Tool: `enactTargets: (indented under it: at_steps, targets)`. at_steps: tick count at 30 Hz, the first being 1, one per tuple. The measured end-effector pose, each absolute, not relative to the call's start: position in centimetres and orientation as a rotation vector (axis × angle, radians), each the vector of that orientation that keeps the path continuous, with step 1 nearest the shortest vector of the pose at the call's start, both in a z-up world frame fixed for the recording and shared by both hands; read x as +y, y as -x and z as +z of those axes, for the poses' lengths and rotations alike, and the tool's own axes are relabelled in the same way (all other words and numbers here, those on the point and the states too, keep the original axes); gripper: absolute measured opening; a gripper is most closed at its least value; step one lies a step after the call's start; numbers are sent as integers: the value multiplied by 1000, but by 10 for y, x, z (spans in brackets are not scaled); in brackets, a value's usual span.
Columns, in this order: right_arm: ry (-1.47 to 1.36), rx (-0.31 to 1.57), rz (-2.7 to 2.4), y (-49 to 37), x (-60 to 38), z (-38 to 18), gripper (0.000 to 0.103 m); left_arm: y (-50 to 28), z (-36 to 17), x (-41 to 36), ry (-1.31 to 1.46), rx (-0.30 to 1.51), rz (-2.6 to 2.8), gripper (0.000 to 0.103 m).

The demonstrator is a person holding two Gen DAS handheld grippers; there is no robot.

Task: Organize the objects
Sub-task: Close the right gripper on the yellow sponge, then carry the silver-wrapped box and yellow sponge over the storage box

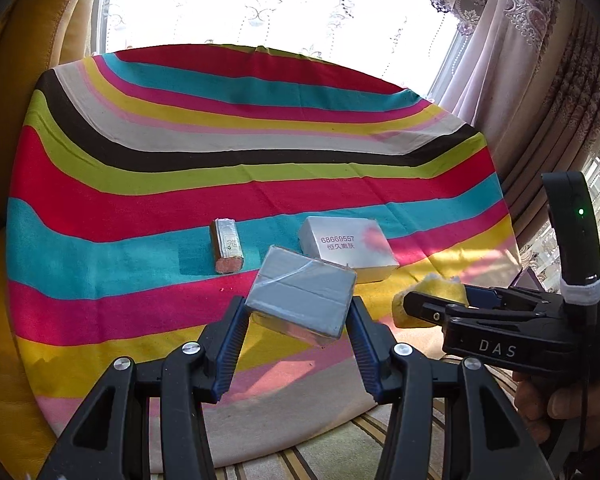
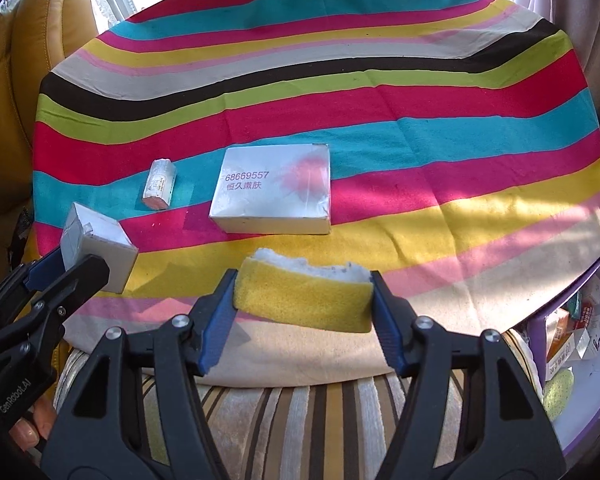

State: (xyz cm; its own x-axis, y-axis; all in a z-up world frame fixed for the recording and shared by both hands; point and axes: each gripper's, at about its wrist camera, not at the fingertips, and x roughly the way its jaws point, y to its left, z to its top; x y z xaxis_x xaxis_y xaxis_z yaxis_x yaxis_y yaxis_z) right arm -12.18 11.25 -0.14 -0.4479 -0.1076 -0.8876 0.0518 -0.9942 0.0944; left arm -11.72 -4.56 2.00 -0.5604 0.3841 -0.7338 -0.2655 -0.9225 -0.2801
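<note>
Left wrist view, left gripper [image 1: 298,312] clamped on grey box [image 1: 302,294]; right gripper [image 2: 304,300] clamped on sponge [image 2: 304,300]; striped cloth [image 2: 380,92] beneath

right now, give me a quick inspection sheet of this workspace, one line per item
surface: striped cloth spread flat, with a few creases.
job's things: grey box held above the cloth; yellow sponge held; white printed box and small wrapped bar lying on the cloth, apart.
clutter: purple bin at right edge, holding small cartons and another sponge.
grippers: left gripper shut on the grey box; right gripper shut on the yellow sponge.
cables: thin dark cable below the right gripper's handle.
surroundings: yellow leather seat to the left, lace curtain behind, striped cushion in front.
</note>
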Motion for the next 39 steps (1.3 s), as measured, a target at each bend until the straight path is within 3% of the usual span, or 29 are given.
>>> enactTargets:
  at_steps: [2, 25, 39]
  targets:
    - [-1587, -87, -2604, 118, 120, 1, 66, 114, 21, -41, 1212, -244, 2447, 51]
    - [-1466, -28, -2842, 66, 236, 39, 66, 73, 40, 87, 1152, -104, 2267, 51]
    - [-1500, -115, -2965, 25, 336, 41, 66, 48, 49, 165, 1138, -15, 2130, 51]
